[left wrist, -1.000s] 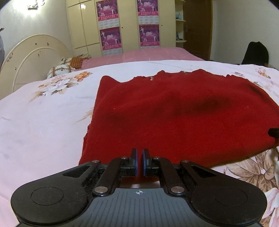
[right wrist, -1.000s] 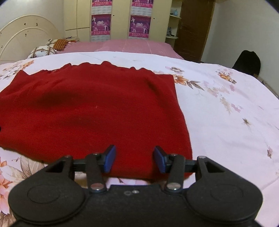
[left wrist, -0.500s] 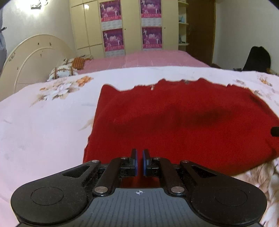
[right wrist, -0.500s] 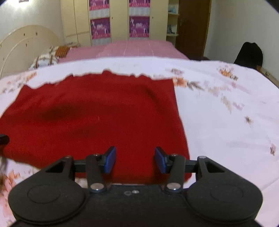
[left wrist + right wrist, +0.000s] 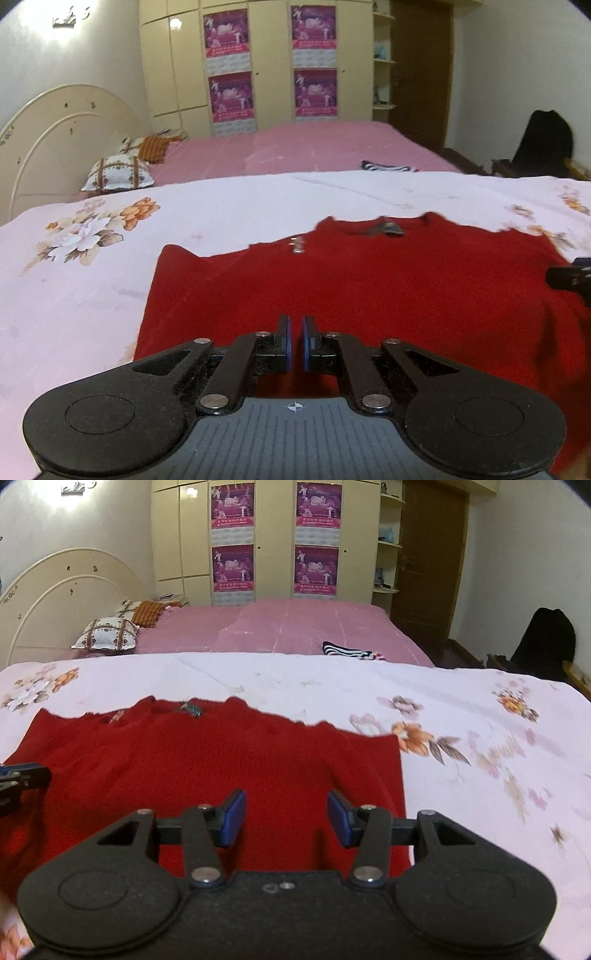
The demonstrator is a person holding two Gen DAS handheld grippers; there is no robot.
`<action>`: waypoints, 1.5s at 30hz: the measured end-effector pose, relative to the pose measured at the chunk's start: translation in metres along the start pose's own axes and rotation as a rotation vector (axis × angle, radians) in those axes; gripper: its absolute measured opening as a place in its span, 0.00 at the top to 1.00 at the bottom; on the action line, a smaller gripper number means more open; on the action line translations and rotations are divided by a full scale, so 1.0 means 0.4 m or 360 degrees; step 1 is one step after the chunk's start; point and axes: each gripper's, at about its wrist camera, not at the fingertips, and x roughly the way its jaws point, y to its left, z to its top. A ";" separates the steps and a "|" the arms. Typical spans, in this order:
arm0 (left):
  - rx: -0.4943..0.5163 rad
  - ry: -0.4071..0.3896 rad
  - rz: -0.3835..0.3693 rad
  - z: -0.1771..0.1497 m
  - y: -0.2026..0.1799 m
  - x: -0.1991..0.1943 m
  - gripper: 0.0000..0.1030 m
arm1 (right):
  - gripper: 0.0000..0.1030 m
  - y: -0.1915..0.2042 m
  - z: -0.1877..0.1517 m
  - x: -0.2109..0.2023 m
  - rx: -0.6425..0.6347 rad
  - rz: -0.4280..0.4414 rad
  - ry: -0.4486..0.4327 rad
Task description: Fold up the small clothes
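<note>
2 claws have risen: your left claw (image 5: 294,347), nearly closed, seems to pinch the red knitted sweater's (image 5: 369,288) near hem off the floral bedsheet (image 5: 92,295); your right claw (image 5: 286,818) gapes empty, so grip next.

Both views are lit by warm indoor light from above, with a bright glare spot on the wardrobe (image 5: 173,23) door. Fisheye bending curves the room and darkens the corners. The floral sheet (image 5: 498,760) smears with motion blur at the right. The red sweater (image 5: 369,280) carries soft, faint shadows and looks slightly grainy.
</note>
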 end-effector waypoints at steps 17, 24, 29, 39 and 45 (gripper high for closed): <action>-0.0025 0.0004 0.0151 0.039 0.054 0.137 0.94 | 0.31 -0.100 0.008 0.171 0.0044 -0.0134 0.0018; -0.0021 -0.0043 0.0049 0.056 0.013 0.094 0.94 | 0.57 -0.062 0.061 0.105 0.0042 -0.0035 -0.0116; 0.0004 -0.0022 0.0082 0.040 0.001 0.143 0.94 | 0.57 -0.029 0.050 0.175 -0.0049 -0.0009 0.0016; -0.0035 0.0083 0.0098 0.054 0.036 0.098 0.94 | 0.48 -0.040 0.051 0.140 0.0036 -0.0025 -0.0005; -0.0068 0.0151 0.0068 0.010 0.058 0.012 0.94 | 0.48 0.036 0.033 0.041 0.0071 0.0148 -0.0055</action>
